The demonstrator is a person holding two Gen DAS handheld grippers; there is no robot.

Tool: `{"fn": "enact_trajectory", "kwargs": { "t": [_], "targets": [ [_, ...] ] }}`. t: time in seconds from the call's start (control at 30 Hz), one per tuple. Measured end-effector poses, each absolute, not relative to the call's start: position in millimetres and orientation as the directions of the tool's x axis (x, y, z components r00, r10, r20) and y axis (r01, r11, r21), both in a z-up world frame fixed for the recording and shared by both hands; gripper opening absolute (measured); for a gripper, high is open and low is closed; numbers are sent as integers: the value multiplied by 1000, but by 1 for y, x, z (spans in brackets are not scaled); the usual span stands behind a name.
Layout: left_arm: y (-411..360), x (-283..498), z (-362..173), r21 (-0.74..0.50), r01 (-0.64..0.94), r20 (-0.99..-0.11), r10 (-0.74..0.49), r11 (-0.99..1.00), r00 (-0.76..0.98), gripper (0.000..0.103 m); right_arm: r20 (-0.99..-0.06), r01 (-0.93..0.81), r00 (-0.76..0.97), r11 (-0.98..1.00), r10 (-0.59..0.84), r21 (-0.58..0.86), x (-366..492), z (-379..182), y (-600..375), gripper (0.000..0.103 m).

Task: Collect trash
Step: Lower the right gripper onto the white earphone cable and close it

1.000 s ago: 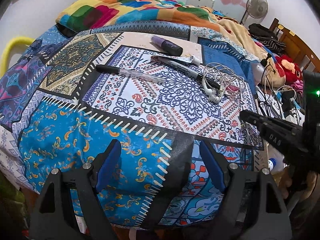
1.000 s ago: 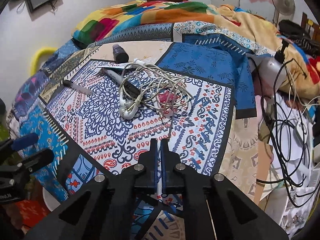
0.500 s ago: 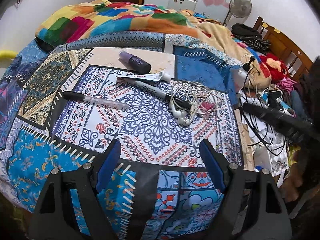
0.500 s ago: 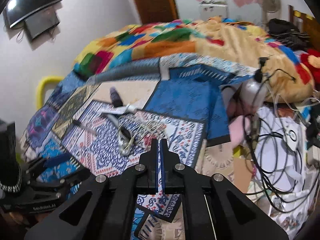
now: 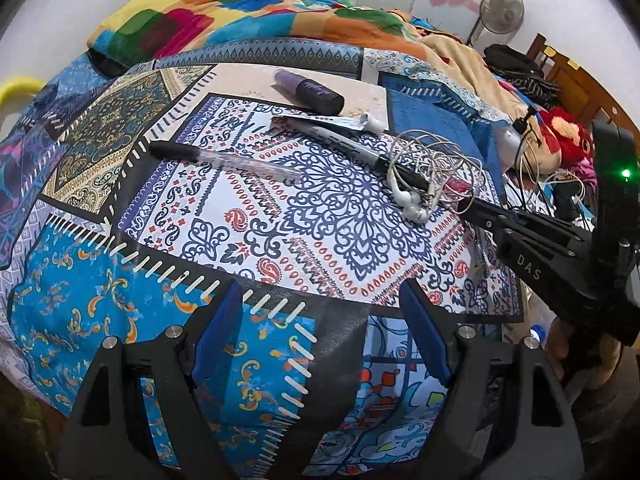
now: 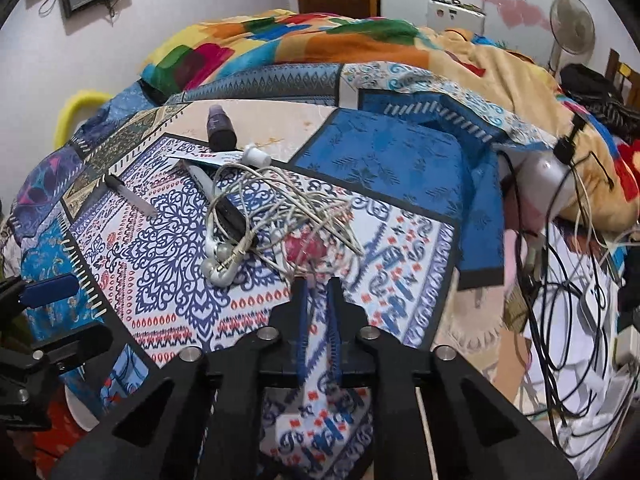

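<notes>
On the patterned bedspread [image 5: 168, 332] lies a pink wrapper [image 6: 302, 246] under a tangle of white earphones [image 6: 280, 204]. A black marker [image 5: 348, 142], a clear pen [image 5: 224, 158], a flattened white tube [image 5: 344, 121] and a dark purple bottle [image 5: 308, 90] lie around them. My right gripper [image 6: 318, 284] points at the wrapper from just short of it, its jaws a narrow slit apart with nothing between. In the left wrist view it [image 5: 476, 208] reaches in from the right. My left gripper [image 5: 320, 320] hangs wide open and empty over the bed's near edge.
A colourful blanket [image 6: 304, 40] is heaped at the back. Right of the bedspread are a tangle of black cables [image 6: 568, 280], a white spray bottle [image 6: 548, 172], a red plush toy [image 5: 568, 136] and wooden furniture. A fan [image 6: 570, 24] stands at the back wall.
The right gripper drew back from the bed, then came close again to the earphones and wrapper, and its jaws parted a little. The left gripper shifted slightly and stays wide open.
</notes>
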State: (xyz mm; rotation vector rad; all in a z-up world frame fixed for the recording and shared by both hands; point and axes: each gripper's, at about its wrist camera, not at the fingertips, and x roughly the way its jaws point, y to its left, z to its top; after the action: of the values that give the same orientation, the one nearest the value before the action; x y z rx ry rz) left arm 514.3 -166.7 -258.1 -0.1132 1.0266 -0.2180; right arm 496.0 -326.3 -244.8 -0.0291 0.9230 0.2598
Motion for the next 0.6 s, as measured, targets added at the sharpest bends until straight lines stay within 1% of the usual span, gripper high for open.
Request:
{"fn": "enact_trajectory", "kwargs": {
  "t": [0.1,0.3,0.43,0.6],
  "targets": [
    [-168,517,-260,-195,133,-835,-235,972,497,80,-781,-223,587,970,214,98,496,-242,-329,2],
    [-179,524,-256,-205,160,-828,-258,966,498,80,-719,-184,651,970,242,159,490,-209,-346,1],
    [-192,532,-252,-209,194,-822,-280,958,496,80,-683,-181,689,970,241,160,486,-186,-352,1],
    [-206,548,-252,-250,221,-815,-328,943,477,80,-649,-185,722,971,238,150,476,-166,-358,1]
  ]
}}
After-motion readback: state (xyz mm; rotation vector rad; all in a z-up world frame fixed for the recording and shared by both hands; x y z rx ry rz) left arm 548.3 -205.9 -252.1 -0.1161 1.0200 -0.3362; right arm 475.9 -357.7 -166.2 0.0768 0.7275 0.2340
